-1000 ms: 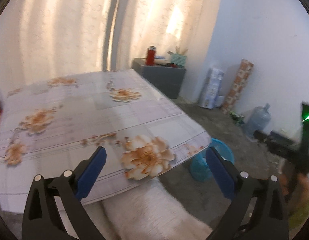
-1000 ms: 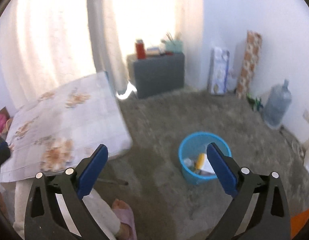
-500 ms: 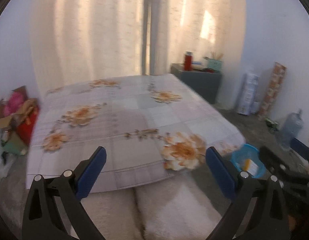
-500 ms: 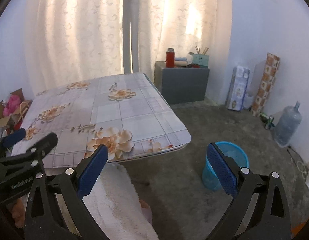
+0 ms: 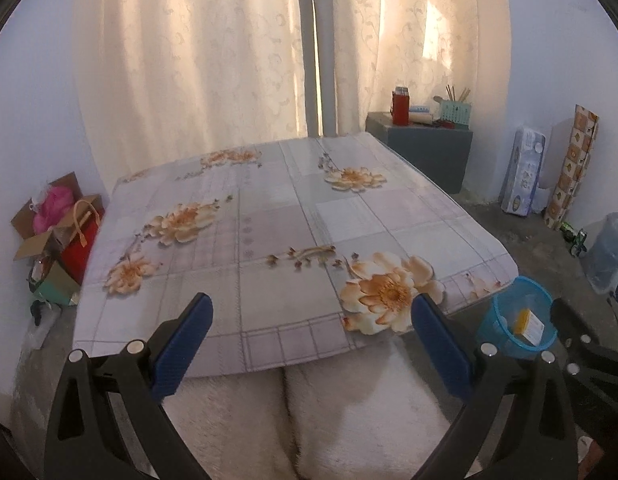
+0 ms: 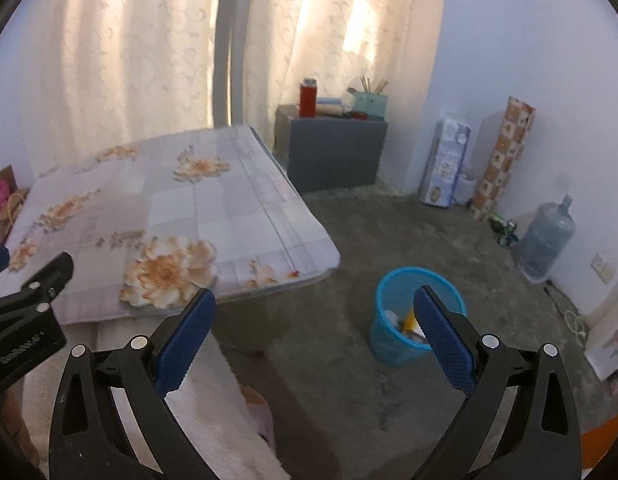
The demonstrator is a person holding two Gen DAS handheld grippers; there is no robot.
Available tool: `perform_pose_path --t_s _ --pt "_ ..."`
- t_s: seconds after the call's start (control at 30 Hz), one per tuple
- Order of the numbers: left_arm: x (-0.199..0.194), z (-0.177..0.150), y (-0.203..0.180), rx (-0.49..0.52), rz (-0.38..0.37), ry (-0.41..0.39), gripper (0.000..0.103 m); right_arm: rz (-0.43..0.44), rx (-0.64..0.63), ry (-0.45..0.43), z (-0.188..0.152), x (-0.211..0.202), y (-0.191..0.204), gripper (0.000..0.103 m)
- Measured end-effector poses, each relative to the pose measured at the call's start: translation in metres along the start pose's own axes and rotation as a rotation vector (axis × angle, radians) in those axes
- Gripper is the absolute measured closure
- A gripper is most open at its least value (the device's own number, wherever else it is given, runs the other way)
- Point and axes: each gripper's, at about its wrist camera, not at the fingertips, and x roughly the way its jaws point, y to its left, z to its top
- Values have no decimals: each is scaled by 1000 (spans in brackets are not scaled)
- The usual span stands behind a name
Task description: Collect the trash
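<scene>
A blue mesh trash bin (image 6: 389, 340) stands on the floor beside the table's near right corner, with a yellow packet and other scraps inside; the same bin (image 5: 505, 320) shows at the right of the left wrist view. My left gripper (image 5: 309, 332) is open and holds nothing, facing the near edge of the flowered tablecloth (image 5: 269, 240), which has no loose items on it. My right gripper (image 6: 315, 332) is open too, hanging above the floor with the bin just behind its right finger. The left gripper's body (image 6: 25, 320) shows at the left edge of the right wrist view.
A person's legs in pale trousers (image 5: 309, 420) sit under the table's near edge. Boxes and a red bag (image 5: 57, 240) lie at the left wall. A grey cabinet (image 6: 333, 152), a paper pack, a patterned roll (image 6: 501, 152) and a water jug (image 6: 545, 240) line the far right.
The left view has swung left and up to face the whole table squarely. The right view tipped up from the bin, then panned back right, leaving bin and floor central.
</scene>
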Motion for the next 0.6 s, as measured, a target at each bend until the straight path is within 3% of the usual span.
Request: perform_pose_path --t_s 0.27,0.6 --pt "1 -5 -26 19 -71 71 6 -32 31 66 -9 5 -20 8" --pt "-7 -4 -55 63 -148 74 6 -107 101 111 -22 2 -54 8"
